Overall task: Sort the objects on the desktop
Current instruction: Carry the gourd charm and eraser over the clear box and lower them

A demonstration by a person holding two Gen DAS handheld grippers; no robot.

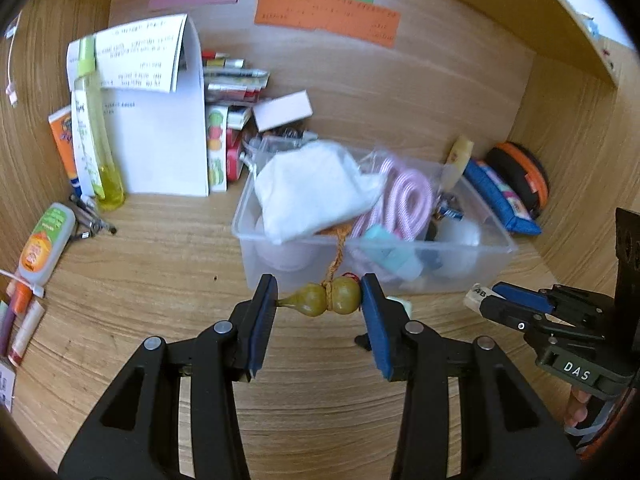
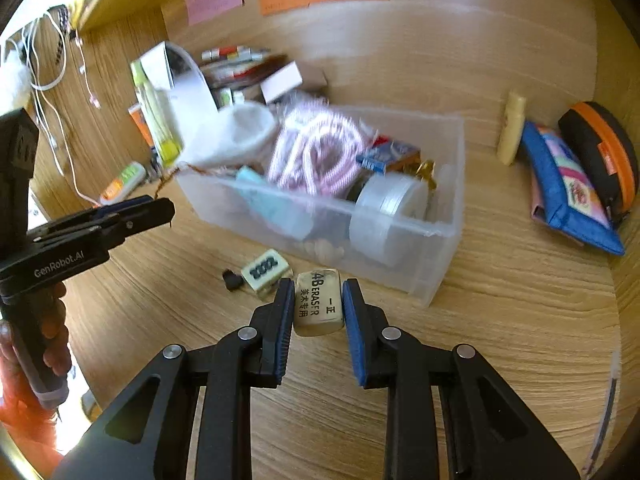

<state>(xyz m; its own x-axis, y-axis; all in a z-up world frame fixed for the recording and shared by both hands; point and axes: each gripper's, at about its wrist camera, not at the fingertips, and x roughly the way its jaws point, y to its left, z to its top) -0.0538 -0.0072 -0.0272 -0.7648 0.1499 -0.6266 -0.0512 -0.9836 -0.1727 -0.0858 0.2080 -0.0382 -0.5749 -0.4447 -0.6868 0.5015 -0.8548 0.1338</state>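
My left gripper [image 1: 319, 294] is shut on a small olive gourd charm [image 1: 326, 300], held in front of the clear plastic bin [image 1: 260, 268]; its orange cord [image 1: 338, 254] runs up over the bin's rim. My right gripper [image 2: 316, 300] is shut on a white 4B eraser [image 2: 319, 303], held just above the desk near the bin's front wall [image 2: 432, 284]. The bin holds a white cloth [image 1: 312, 190], a pink coiled cable [image 1: 404, 200], a clear round tub [image 2: 384, 216] and other small items. Each gripper shows in the other's view: right [image 1: 486, 298], left [image 2: 170, 208].
A small printed cube [image 2: 266, 270] and a black bit [image 2: 232, 280] lie on the desk before the bin. A blue pouch [image 2: 568, 184] and an orange-rimmed case [image 2: 604, 152] lean at the right. Papers [image 1: 160, 120], bottles [image 1: 96, 132] and tubes [image 1: 44, 244] crowd the left back.
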